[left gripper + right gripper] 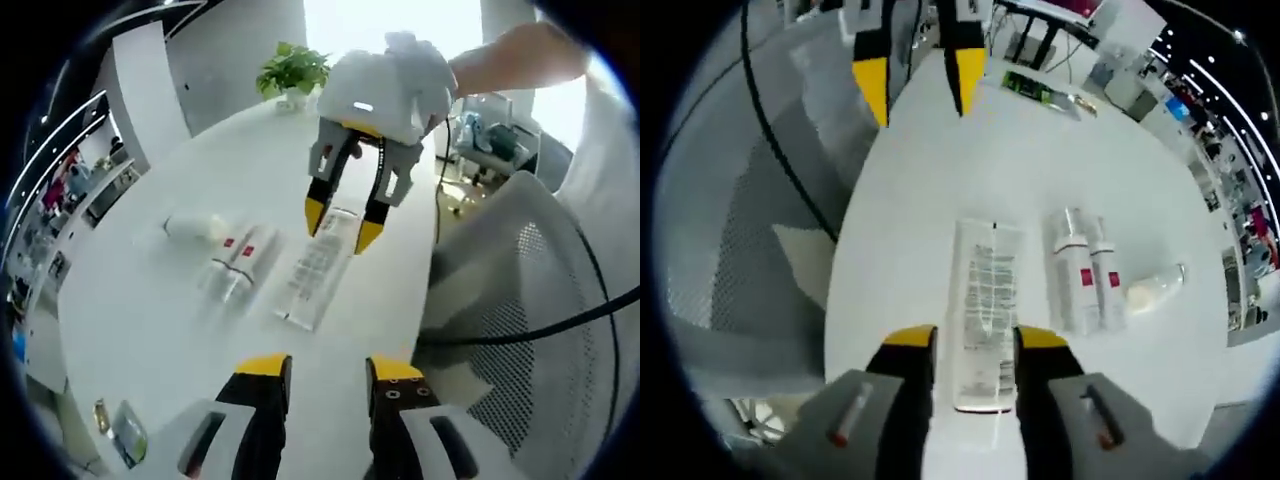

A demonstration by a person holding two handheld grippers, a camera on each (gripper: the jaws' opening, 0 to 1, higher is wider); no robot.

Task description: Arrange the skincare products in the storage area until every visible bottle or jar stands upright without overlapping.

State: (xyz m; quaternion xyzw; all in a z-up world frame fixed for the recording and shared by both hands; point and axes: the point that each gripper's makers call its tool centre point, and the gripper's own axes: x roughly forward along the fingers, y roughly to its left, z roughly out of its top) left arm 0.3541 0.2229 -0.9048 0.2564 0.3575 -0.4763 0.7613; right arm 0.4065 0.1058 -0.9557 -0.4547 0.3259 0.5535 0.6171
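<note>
A long clear tube with printed text (315, 265) (985, 310) lies flat on the white table (180, 330). My right gripper (975, 345) (343, 222) is open and hangs just over one end of it, a jaw on either side. Beside that tube lie two slim tubes with red labels (240, 258) (1086, 275), side by side and touching. A small white bottle (195, 228) (1155, 290) lies on its side past them. My left gripper (330, 370) (920, 82) is open and holds nothing, back from the near end of the long tube.
A grey mesh chair (530, 300) (760, 230) stands close against the table edge. A potted plant (292, 72) sits at the far end of the table. A green packet (125, 432) (1040, 92) lies near the left gripper's end. A person's hand holds the right gripper.
</note>
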